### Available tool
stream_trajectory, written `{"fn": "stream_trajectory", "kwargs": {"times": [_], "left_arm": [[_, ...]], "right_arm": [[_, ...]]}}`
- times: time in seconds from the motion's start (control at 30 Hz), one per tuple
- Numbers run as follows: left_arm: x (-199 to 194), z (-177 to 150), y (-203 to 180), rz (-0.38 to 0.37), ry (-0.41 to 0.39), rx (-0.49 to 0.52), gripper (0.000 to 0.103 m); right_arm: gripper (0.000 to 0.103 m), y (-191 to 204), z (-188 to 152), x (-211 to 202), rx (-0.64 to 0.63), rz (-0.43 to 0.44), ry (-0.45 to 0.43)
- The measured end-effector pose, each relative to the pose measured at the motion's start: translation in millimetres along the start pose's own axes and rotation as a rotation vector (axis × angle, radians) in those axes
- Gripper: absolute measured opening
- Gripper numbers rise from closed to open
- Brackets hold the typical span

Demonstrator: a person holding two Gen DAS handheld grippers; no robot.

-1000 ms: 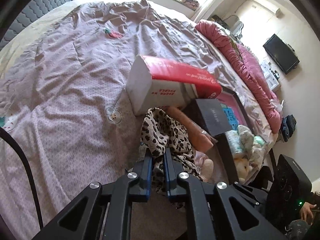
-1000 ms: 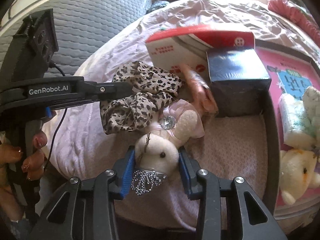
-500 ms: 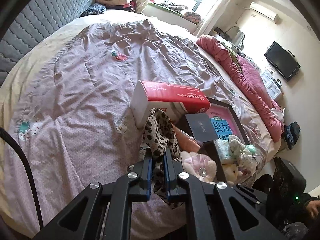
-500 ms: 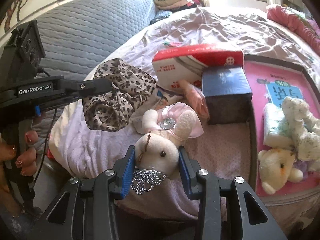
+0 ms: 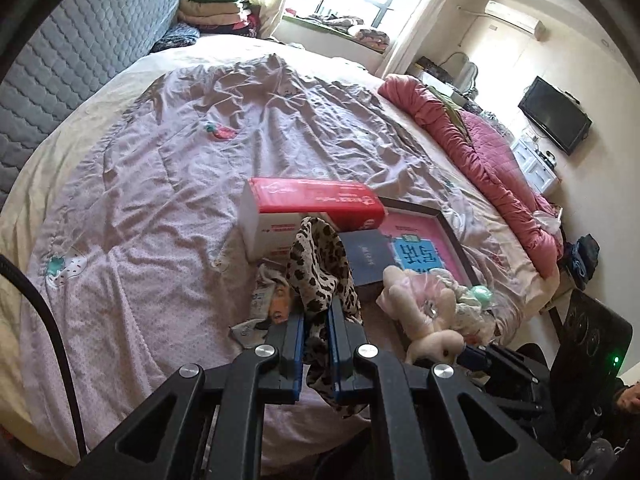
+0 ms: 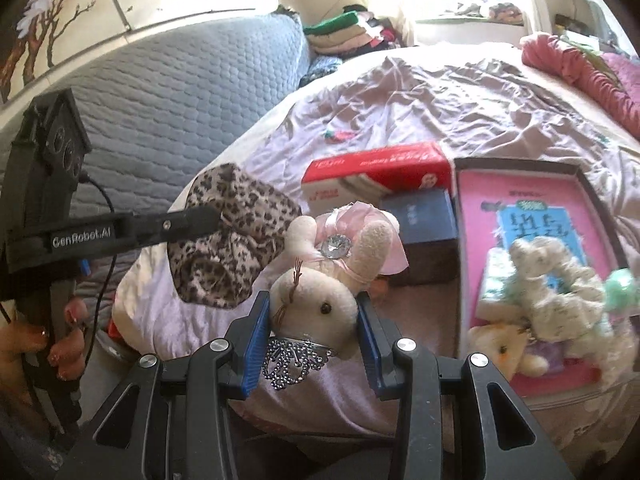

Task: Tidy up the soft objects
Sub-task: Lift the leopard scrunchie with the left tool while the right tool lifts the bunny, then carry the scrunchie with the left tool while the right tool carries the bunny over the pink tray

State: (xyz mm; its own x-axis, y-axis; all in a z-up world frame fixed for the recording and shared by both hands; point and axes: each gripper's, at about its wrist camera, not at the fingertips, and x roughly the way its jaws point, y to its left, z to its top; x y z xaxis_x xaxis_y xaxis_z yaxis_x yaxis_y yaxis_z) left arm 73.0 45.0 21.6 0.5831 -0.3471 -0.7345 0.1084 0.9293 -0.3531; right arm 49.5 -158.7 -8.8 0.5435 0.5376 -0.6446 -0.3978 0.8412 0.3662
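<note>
Bedroom, lilac quilt (image 5: 160,200). Left gripper (image 5: 316,330) pinches leopard scrunchie (image 5: 320,268); right gripper (image 6: 314,320) clamps plush bunny (image 6: 320,292) head. Keep grips firm, carry toward tray (image 6: 592,196) at right.

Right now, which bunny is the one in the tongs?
Find the bed, then the pink tray near its edge. Left of it, the right tongs grip a cream bunny. Unlike the toys lying in the tray, it wears a pink dress with a gem.

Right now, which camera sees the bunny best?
The right wrist view: the bunny sits large and face-on, clamped in the right gripper. The left wrist view shows it smaller, from the side, past the scarf.
</note>
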Motion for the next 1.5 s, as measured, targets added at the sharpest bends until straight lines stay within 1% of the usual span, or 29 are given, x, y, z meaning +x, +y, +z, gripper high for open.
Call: {"fn": "stream_trajectory", "kwargs": {"times": [0.2, 0.5, 0.83, 1.1, 1.27, 1.5], "left_arm": [[-2, 1, -27, -0.026, -0.003, 0.036, 0.01], [3, 2, -75, -0.074, 0.008, 0.102, 0.01], [11, 2, -124, -0.106, 0.013, 0.18, 0.01], [22, 3, -145, -0.102, 0.019, 0.215, 0.01], [31, 7, -155, -0.1, 0.02, 0.23, 0.01], [52, 12, -169, -0.109, 0.042, 0.242, 0.01]], "right_arm": [[0.042, -13, 9, -24, 0.013, -0.025, -0.042], [0.042, -43, 16, -59, 0.041, -0.087, -0.098], [0.042, -64, 16, -82, 0.052, -0.135, -0.132], [0.042, -79, 17, -95, 0.065, -0.169, -0.153], [0.042, -95, 17, -107, 0.085, -0.211, -0.171], [0.042, -120, 14, -121, 0.11, -0.267, -0.183]]}}
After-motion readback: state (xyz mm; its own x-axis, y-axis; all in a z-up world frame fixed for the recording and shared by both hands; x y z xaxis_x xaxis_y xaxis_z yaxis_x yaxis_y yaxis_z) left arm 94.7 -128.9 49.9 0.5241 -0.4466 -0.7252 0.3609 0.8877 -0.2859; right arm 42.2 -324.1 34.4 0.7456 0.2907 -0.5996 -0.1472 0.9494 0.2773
